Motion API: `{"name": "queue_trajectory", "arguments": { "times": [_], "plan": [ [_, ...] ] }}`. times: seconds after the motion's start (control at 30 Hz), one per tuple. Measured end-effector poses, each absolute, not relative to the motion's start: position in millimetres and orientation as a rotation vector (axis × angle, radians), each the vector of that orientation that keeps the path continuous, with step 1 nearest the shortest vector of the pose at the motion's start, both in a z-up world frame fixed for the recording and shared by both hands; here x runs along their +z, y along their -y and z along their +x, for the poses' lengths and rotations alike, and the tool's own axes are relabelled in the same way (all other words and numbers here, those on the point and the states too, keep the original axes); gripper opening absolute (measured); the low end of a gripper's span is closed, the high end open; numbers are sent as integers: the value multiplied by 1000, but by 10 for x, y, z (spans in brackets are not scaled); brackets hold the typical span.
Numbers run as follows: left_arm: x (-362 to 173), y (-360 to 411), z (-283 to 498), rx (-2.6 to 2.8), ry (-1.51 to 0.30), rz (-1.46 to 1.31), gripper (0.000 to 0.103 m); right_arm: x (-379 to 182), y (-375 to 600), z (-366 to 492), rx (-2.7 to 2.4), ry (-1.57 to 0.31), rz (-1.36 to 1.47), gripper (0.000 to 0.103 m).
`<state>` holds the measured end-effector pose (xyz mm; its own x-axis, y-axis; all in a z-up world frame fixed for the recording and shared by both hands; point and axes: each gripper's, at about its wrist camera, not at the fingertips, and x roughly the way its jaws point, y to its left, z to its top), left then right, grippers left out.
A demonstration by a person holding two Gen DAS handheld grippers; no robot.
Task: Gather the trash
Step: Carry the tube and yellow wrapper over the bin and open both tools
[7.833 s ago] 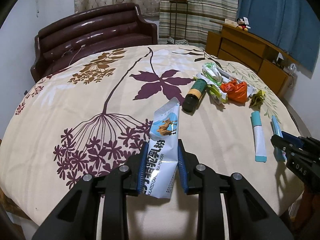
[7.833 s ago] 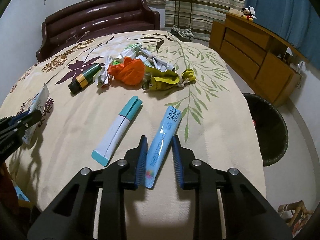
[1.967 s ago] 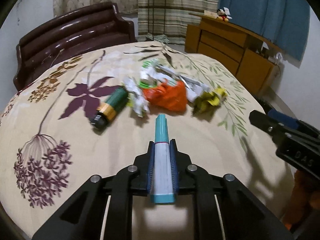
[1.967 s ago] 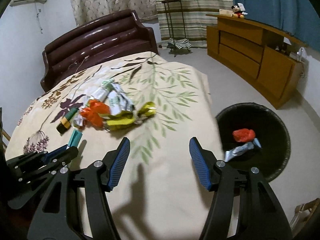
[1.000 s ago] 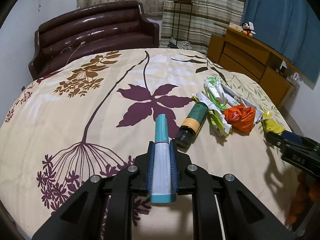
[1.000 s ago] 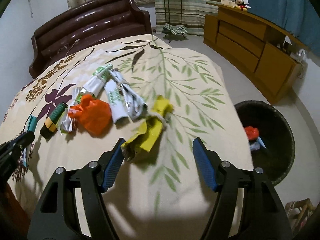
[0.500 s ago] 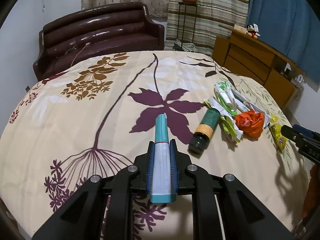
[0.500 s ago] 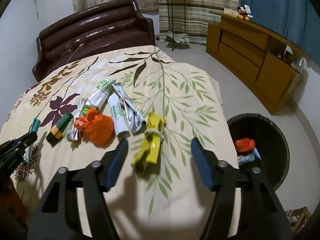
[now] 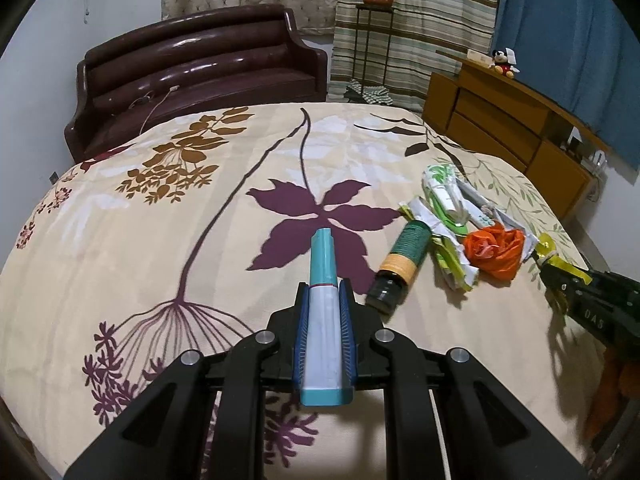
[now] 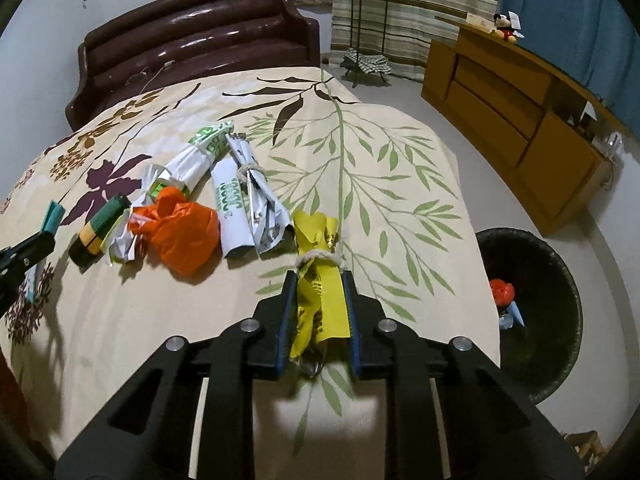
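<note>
My left gripper (image 9: 323, 292) is shut on a white tube with a teal cap (image 9: 322, 320) and holds it above the flowered bedspread (image 9: 160, 240). My right gripper (image 10: 318, 284) is closing its jaws on a crumpled yellow wrapper (image 10: 320, 300) tied with string; both pads touch it. To its left lie an orange bag (image 10: 184, 236), white and green wrappers (image 10: 232, 200) and a green bottle (image 10: 98, 232). In the left wrist view the right gripper (image 9: 548, 274) shows at the right edge on the yellow wrapper (image 9: 560, 264). The left gripper (image 10: 40, 240) shows at the left edge of the right wrist view.
A black bin (image 10: 560, 360) stands on the floor right of the bed, with a red scrap (image 10: 502, 290) and other bits inside. A dark brown sofa (image 9: 200, 68) is behind the bed. A wooden cabinet (image 10: 520, 108) lines the right wall.
The right gripper came down over the yellow wrapper and its jaws drew in from wide apart to touching it. The left gripper keeps the tube and holds still.
</note>
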<state>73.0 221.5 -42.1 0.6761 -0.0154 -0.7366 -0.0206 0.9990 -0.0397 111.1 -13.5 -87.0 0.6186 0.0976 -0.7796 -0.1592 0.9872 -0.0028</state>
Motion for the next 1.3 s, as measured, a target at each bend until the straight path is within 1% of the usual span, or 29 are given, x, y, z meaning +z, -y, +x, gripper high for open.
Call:
{"name": "queue_trajectory", "arguments": {
  "times": [0.3, 0.67, 0.93, 1.3],
  "plan": [
    [-332, -1777, 653, -44, -790, -32, 16, -716, 381, 849, 140, -810, -68, 21],
    [-151, -881, 713, -170, -730, 9, 16, -442, 1218, 619, 4, -685, -38, 21],
    [-147, -97, 797, -282, -717, 58, 16, -460, 1845, 577, -90, -674, -2, 21],
    [-248, 683, 925, -356, -729, 108, 16, -553, 2421, 594, -157, -667, 46, 21]
  ]
}}
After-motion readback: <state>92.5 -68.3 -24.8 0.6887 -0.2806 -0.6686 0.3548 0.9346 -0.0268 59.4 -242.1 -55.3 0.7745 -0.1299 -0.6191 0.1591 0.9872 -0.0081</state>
